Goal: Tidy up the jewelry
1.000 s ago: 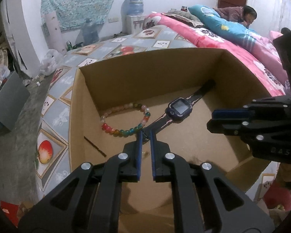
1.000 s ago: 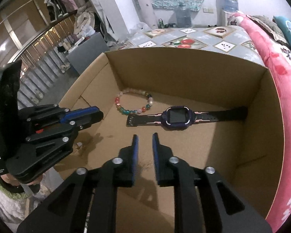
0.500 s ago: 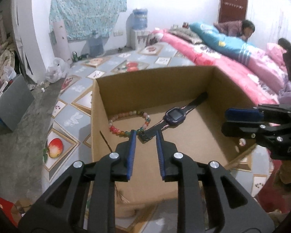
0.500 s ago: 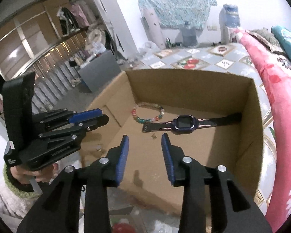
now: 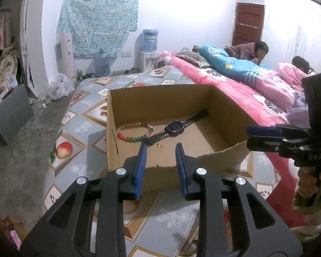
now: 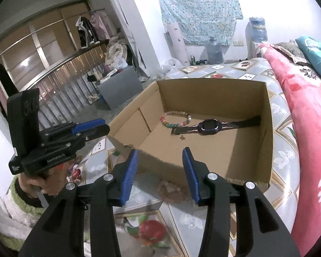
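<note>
An open cardboard box (image 5: 224,107) (image 6: 265,115) stands on a patterned mat. On its floor lie a multicoloured bead bracelet (image 5: 134,138) (image 6: 175,123), a dark smartwatch (image 5: 175,126) (image 6: 209,124) with its strap laid flat, and a tiny gold piece (image 5: 159,145) (image 6: 183,137). My left gripper (image 5: 161,150) hovers before the box's near wall, jaws opening, nothing between them. My right gripper (image 6: 160,153) is likewise outside the near edge, jaws opening and empty. Each gripper shows in the other's view: the right one (image 5: 249,136), the left one (image 6: 104,126).
A bed with a pink quilt (image 5: 235,90) runs along the right, with two people (image 5: 256,50) on it. A brownish bead bracelet (image 6: 173,191) lies on the mat before the box. A grey board (image 5: 10,115), water bottles (image 5: 148,39) and clutter lie at the far left.
Both grippers have drawn back and up out of the box, and their jaws have spread apart. The bracelet, the watch and the gold piece lie where they were.
</note>
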The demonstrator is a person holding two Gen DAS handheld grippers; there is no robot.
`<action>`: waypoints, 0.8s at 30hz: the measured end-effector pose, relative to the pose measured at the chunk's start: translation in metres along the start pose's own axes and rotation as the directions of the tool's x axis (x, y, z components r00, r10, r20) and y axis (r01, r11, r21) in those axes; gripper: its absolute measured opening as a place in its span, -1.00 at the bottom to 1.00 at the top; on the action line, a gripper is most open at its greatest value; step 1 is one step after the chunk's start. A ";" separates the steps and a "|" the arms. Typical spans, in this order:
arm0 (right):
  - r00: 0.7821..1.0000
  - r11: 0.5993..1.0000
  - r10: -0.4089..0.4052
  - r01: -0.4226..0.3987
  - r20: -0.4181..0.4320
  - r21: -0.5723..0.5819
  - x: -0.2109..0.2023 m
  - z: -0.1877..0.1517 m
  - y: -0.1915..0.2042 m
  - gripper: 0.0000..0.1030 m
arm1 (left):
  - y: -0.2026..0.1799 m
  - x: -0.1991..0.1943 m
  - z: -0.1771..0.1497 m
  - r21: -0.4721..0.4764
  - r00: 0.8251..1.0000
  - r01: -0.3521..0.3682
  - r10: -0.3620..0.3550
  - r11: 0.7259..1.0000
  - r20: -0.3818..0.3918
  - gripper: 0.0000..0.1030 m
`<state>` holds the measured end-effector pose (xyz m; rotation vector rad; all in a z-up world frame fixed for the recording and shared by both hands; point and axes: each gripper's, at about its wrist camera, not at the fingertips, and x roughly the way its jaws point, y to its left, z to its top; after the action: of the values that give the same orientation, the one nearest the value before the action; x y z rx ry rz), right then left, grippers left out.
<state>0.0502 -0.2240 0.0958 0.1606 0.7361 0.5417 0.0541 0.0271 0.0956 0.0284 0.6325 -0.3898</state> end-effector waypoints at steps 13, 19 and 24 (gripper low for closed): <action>1.000 0.999 0.024 -0.024 -0.019 0.032 0.001 -0.017 0.001 -0.16 | 0.007 -0.001 -0.008 -0.044 1.000 0.001 -0.001 0.999 0.000 -0.48; 0.999 0.999 0.031 -0.030 -0.029 0.036 0.004 -0.019 0.001 -0.15 | 0.007 0.000 -0.008 -0.045 1.000 0.001 -0.001 0.999 -0.002 -0.48; 0.999 0.999 0.035 -0.034 -0.029 0.033 0.004 -0.019 0.002 -0.14 | 0.009 0.002 -0.010 -0.046 1.000 -0.001 0.001 0.999 -0.005 -0.48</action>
<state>0.0384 -0.2209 0.0803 0.1961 0.7719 0.5660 0.0525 0.0359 0.0855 -0.0145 0.6462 -0.3741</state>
